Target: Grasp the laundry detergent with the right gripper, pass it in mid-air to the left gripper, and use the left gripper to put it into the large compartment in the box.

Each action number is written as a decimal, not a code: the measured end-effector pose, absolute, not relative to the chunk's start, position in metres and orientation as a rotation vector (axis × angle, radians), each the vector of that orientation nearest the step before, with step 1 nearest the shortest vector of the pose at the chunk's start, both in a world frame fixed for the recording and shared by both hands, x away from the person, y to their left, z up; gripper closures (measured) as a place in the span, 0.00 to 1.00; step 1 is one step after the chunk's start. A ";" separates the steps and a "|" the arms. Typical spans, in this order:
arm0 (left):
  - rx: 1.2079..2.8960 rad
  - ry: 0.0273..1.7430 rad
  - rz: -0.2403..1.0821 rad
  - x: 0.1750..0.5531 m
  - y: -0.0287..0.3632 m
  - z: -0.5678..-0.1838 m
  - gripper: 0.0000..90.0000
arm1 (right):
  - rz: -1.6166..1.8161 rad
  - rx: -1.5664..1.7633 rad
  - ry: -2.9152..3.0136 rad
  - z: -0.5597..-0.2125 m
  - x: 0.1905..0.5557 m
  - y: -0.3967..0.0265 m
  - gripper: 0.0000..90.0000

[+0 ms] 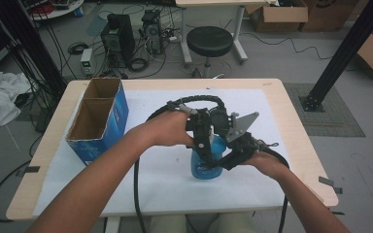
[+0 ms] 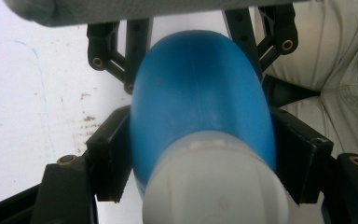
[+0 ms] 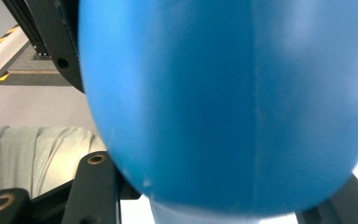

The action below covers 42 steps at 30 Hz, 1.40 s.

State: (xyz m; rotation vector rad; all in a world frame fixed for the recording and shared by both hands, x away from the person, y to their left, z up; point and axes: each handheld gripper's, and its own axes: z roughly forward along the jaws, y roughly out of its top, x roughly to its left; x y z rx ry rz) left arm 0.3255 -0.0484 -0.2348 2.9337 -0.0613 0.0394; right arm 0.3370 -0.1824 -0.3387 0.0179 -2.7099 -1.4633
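A blue plastic bottle [image 1: 205,168] stands upright on the white sheet near the middle of the table. In the left gripper view its blue body [image 2: 200,98] narrows to a white cap [image 2: 214,186] close to the camera. My left gripper [image 1: 204,144] comes down from above, and its black pads [image 2: 112,163] press the bottle's upper part from both sides. My right gripper [image 1: 227,160] reaches in from the right and is shut on the bottle's body [image 3: 223,102], which hides most of its jaws.
A blue cardboard box [image 1: 99,124] with two open, empty compartments stands at the table's left. The white sheet [image 1: 165,187] covers most of the wooden tabletop [image 1: 298,145]. Behind the table are a black stool [image 1: 210,41], cables and equipment on the floor.
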 end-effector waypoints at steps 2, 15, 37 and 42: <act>2.933 -0.063 0.038 0.326 -0.048 -0.235 0.36 | -1.462 0.018 -2.711 -0.339 0.337 -0.182 0.49; 2.939 -0.071 0.044 0.326 -0.049 -0.236 0.38 | -1.454 0.008 -2.711 -0.339 0.337 -0.182 0.49; 2.953 -0.071 0.057 0.325 -0.050 -0.236 0.41 | -1.462 0.017 -2.702 -0.340 0.337 -0.182 0.49; 2.950 -0.060 0.049 0.324 -0.050 -0.229 0.41 | -1.481 0.022 -2.693 -0.337 0.335 -0.182 0.47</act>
